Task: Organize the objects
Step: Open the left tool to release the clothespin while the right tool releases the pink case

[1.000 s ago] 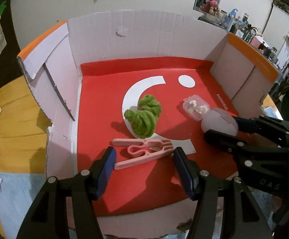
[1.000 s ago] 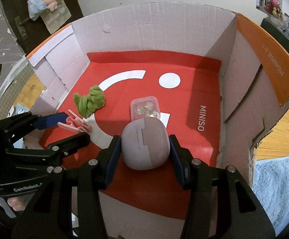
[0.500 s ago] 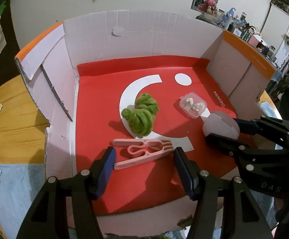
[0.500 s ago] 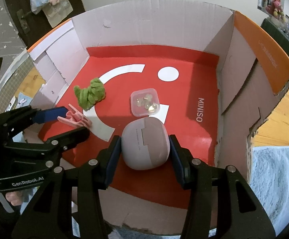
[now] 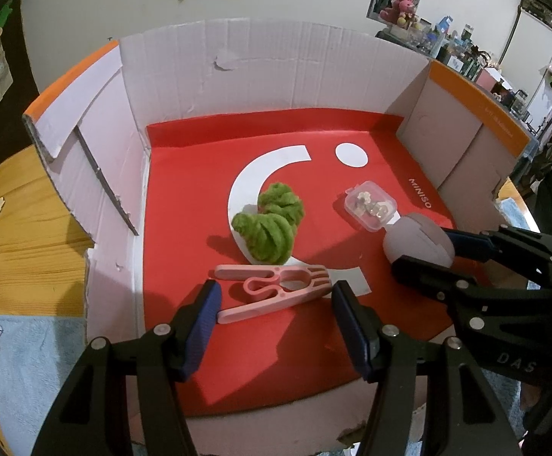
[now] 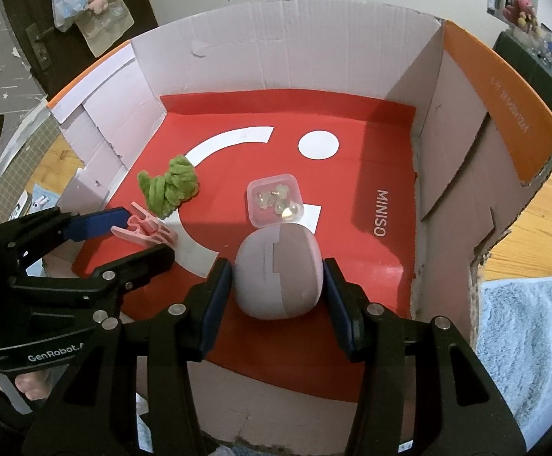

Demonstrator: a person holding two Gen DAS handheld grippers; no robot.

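Clothespin (image 5: 272,290) flat, crosswise (jaws rightward) before left tool (image 5: 274,321).

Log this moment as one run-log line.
left gripper: open around pink clip | right gripper: open, flanking mauve case | green yarn, clear box: on red floor

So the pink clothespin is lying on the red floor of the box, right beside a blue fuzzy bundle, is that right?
Not quite: the fuzzy bundle is green, not blue, as the left wrist view shows. The pink clothespin does lie on the red floor of the box, right beside it.
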